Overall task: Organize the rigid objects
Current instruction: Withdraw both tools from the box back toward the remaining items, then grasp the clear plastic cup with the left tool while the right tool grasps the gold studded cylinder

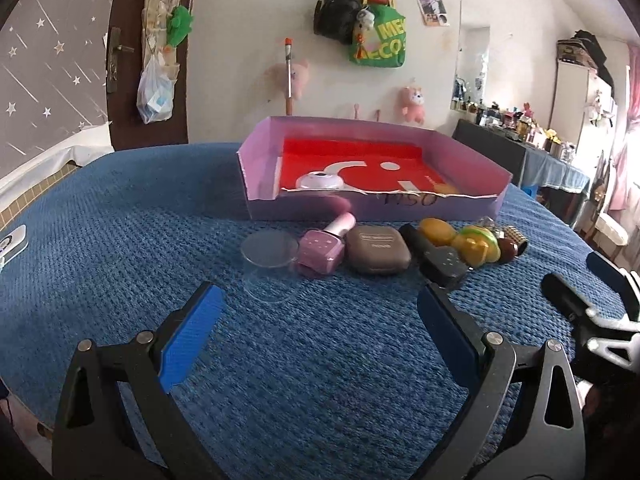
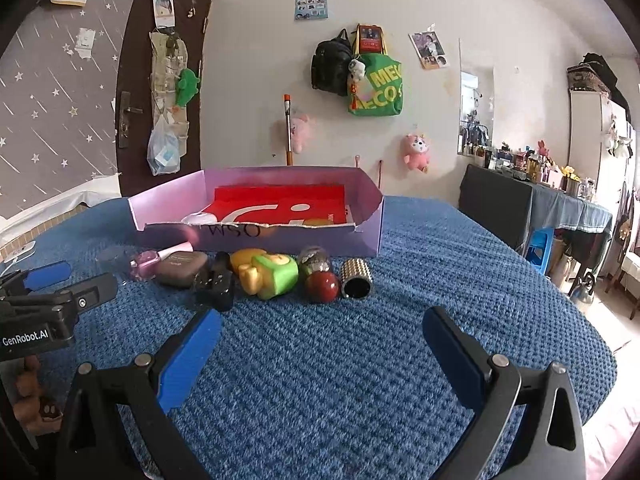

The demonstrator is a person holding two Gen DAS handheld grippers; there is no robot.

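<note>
A purple cardboard box [image 1: 256,168] [image 2: 372,232] with a red lining stands on the blue cloth; a white round object [image 1: 320,181] lies inside. In front of it lies a row: a clear plastic cup [image 1: 269,266], a pink nail polish bottle [image 1: 325,249], a brown case [image 1: 378,255] [image 2: 181,269], a black remote-like object [image 1: 436,258] [image 2: 216,282], a yellow and green toy [image 1: 472,242] [image 2: 268,273], a red ball [image 2: 322,286] and a studded cylinder [image 2: 357,278]. My left gripper [image 1: 320,328] is open and empty, short of the row. My right gripper [image 2: 322,344] is open and empty too.
The blue cloth [image 2: 440,320] covers a round table that drops off at the right. The left gripper's body [image 2: 48,312] shows at the left of the right wrist view. A dark table with bottles [image 2: 532,196] stands at the far right.
</note>
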